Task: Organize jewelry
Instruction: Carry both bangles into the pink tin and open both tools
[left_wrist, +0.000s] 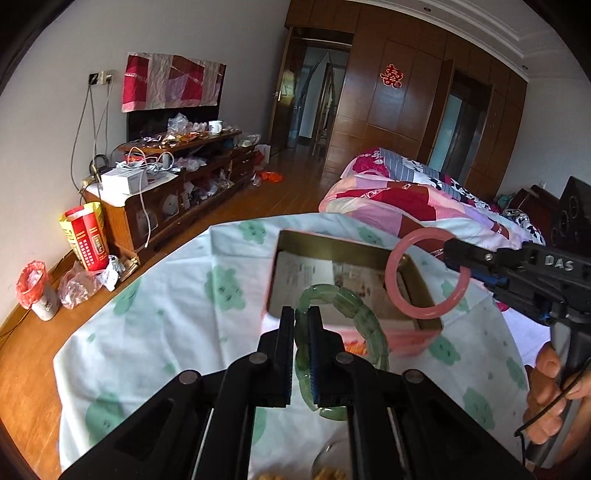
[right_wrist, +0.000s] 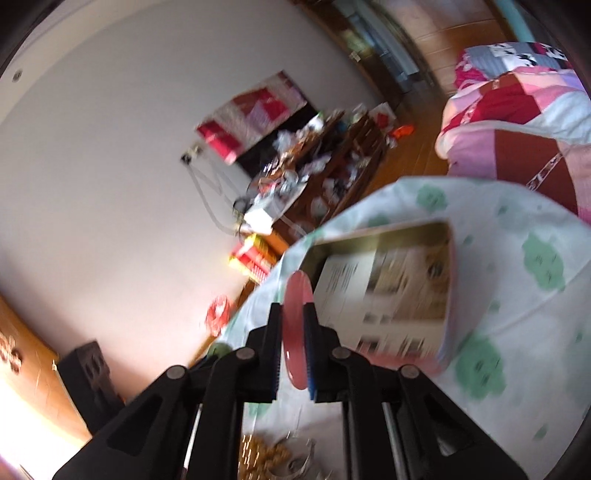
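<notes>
The left gripper (left_wrist: 301, 317) has its jaws clamped on a green bracelet (left_wrist: 364, 312) made of translucent blocks, gripping one side of the loop so the rest hangs out ahead and to the right, over the near rim of an open pink tin box (left_wrist: 406, 341). The box sits on a table (left_wrist: 147, 332) covered with a white cloth printed with green clouds, and a printed sheet lies flat inside it.

The right gripper (left_wrist: 458, 258) comes in from the right, held by a hand (left_wrist: 550, 391) on its grip. Its jaws pinch the rim of a smooth pink bangle (left_wrist: 395, 291), which hangs in the air above the right end of the box. From that gripper's own blurred camera, the pink bangle (right_wrist: 293, 325) shows edge-on, squeezed between the two jaws, with the box (right_wrist: 448, 295) just beyond.

At the near edge of the table, something golden and a bit of clear glass show, too blurred to name. A patchwork quilt covers the bed (left_wrist: 406, 199) behind.
</notes>
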